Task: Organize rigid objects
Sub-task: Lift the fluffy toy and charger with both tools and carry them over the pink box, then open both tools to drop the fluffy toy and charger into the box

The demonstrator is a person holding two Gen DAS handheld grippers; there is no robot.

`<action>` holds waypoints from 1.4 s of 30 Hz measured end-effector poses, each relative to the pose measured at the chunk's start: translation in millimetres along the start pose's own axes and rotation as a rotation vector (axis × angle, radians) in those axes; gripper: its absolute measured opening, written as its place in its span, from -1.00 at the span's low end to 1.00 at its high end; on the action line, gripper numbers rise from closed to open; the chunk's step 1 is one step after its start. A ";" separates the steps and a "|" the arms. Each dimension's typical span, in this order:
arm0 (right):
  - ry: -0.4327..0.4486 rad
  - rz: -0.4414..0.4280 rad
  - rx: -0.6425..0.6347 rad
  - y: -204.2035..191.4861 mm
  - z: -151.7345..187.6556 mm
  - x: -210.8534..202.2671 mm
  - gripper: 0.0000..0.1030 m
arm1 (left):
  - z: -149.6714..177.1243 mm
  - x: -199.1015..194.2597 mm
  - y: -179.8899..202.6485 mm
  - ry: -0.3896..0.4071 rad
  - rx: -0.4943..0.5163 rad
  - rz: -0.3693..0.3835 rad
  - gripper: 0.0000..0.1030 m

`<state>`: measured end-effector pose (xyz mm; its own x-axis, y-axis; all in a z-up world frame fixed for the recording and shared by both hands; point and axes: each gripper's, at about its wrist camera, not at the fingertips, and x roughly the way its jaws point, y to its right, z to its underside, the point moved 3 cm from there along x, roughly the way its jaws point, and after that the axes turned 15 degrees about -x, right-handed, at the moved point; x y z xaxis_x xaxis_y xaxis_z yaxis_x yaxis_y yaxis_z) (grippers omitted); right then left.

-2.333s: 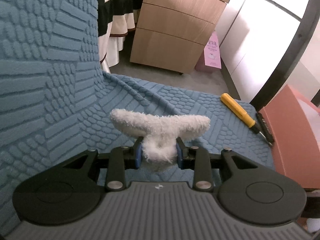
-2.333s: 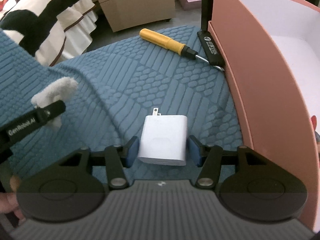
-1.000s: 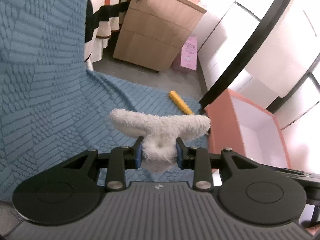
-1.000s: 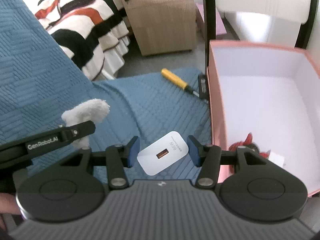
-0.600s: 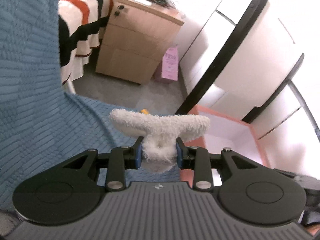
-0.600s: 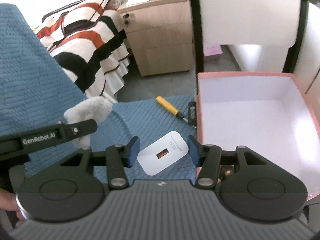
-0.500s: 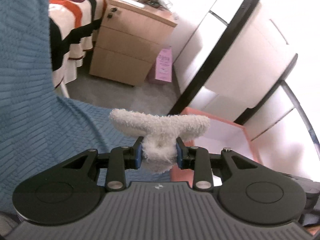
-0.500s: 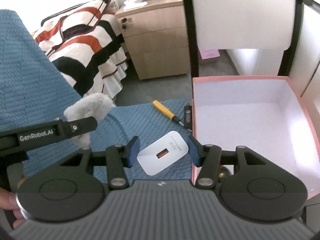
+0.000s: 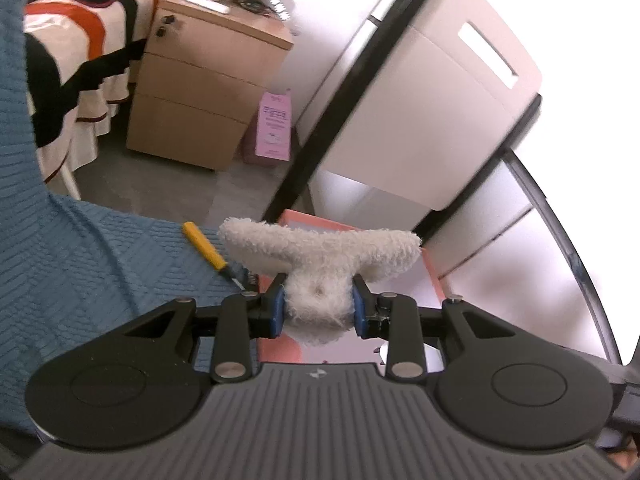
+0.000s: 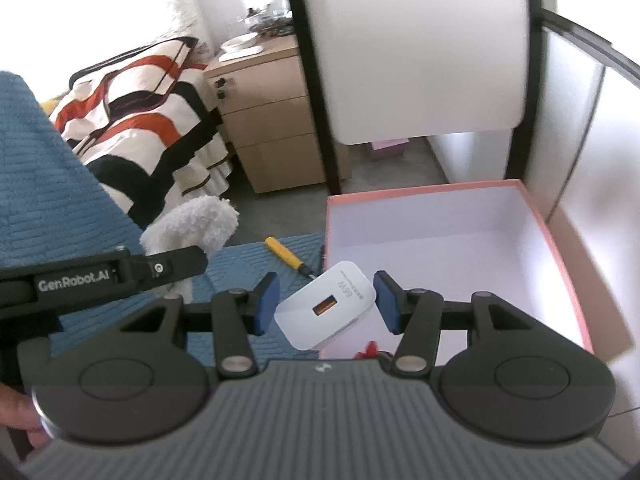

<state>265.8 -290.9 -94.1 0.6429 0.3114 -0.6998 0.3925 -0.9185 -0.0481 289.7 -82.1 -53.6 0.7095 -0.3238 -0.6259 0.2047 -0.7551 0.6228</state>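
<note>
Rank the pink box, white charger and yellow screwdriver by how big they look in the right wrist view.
1. pink box, by far the largest.
2. white charger, though it sits close to the camera in the right tool, which inflates it.
3. yellow screwdriver, smallest and farther away, so its real size against the charger is unsure.

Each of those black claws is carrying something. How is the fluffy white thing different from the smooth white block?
The fluffy white thing is shaggy and spreads into two lobes above the left gripper; the white charger in the right gripper is a smooth, hard block with an orange port. The fluffy one bulges where the pads squeeze its narrow middle; the charger keeps its shape and sits tilted. Both are white, gripped, and held near the pink box.
</note>
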 end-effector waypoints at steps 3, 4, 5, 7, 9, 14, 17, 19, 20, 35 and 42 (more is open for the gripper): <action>0.009 0.018 0.010 13.6 3.6 -5.2 0.06 | 9.3 8.6 17.7 -0.009 0.026 0.003 -0.28; 0.010 0.020 0.017 18.5 5.7 -6.7 0.06 | 12.4 11.9 23.5 -0.014 0.033 0.004 -0.28; 0.012 0.022 0.025 23.4 8.1 -8.0 0.06 | 15.5 15.3 28.6 -0.019 0.041 0.004 -0.28; 0.014 0.033 0.034 35.2 14.4 -12.0 0.06 | 22.3 23.9 38.5 -0.029 0.054 0.000 -0.28; 0.012 0.048 0.036 45.0 20.2 -15.3 0.06 | 30.1 32.0 46.7 -0.042 0.062 -0.005 -0.28; -0.003 0.051 0.070 73.7 36.4 -18.2 0.06 | 48.7 55.4 62.2 -0.072 0.073 -0.027 -0.28; -0.021 0.048 0.091 90.6 49.2 -16.4 0.06 | 62.2 69.6 70.0 -0.089 0.083 -0.039 -0.28; -0.039 0.048 0.101 100.8 59.0 -11.9 0.06 | 71.4 79.4 72.9 -0.101 0.083 -0.050 -0.28; -0.051 0.047 0.105 105.6 64.0 -8.9 0.06 | 74.9 83.6 72.7 -0.107 0.082 -0.054 -0.28; -0.185 0.010 0.156 149.5 119.9 44.2 0.06 | 121.0 152.9 73.1 -0.192 0.078 -0.140 -0.28; -0.233 -0.005 0.162 154.8 134.4 64.6 0.06 | 129.9 172.9 62.7 -0.215 0.065 -0.174 -0.28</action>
<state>279.7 -445.7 -242.6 0.4650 0.2688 -0.8435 0.2733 -0.9498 -0.1521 337.6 -259.5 -183.7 0.5064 -0.2947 -0.8104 0.2622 -0.8427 0.4703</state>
